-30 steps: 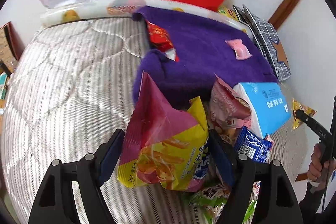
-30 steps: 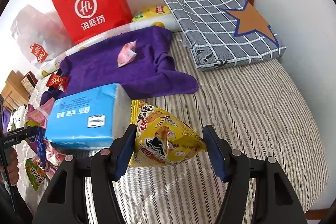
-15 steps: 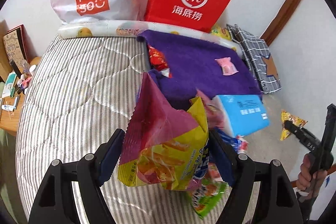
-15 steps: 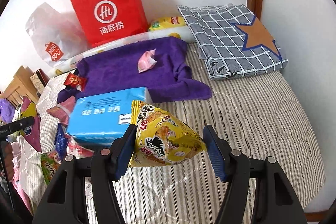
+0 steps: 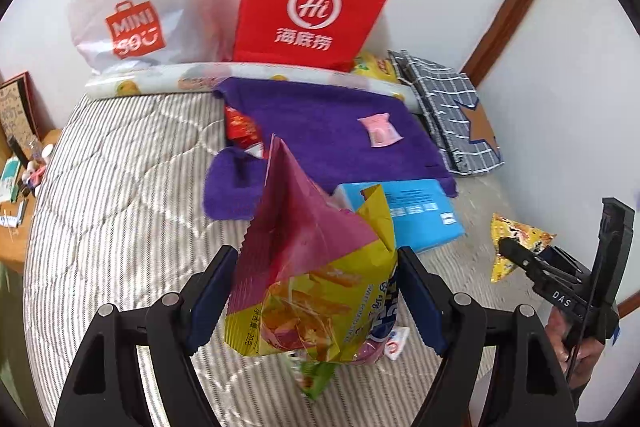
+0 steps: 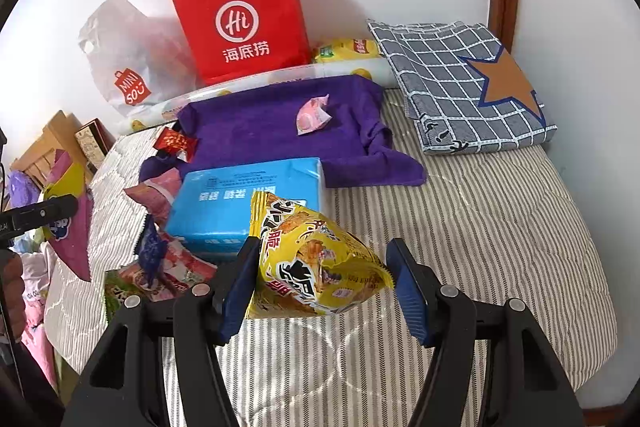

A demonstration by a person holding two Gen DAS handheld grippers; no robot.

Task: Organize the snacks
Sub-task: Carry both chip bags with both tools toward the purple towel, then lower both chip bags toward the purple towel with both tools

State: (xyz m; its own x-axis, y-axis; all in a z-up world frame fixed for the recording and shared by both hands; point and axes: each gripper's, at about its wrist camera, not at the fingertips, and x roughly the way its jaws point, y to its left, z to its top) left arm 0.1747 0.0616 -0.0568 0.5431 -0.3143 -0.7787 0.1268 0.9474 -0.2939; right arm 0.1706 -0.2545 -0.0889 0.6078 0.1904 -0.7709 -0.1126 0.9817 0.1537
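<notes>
Both tongs have lifted clear of the bed: left tongs clamp the pink-yellow chip bag, right tongs pinch the yellow snack. Red bag waits well ahead; slick, puffy packets could slip loose mid-carry.

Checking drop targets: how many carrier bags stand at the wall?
2. Red paper bag upright against the wall behind the purple towel; white plastic bag beside it, toward the bedside table. Others could be hidden behind them.
</notes>
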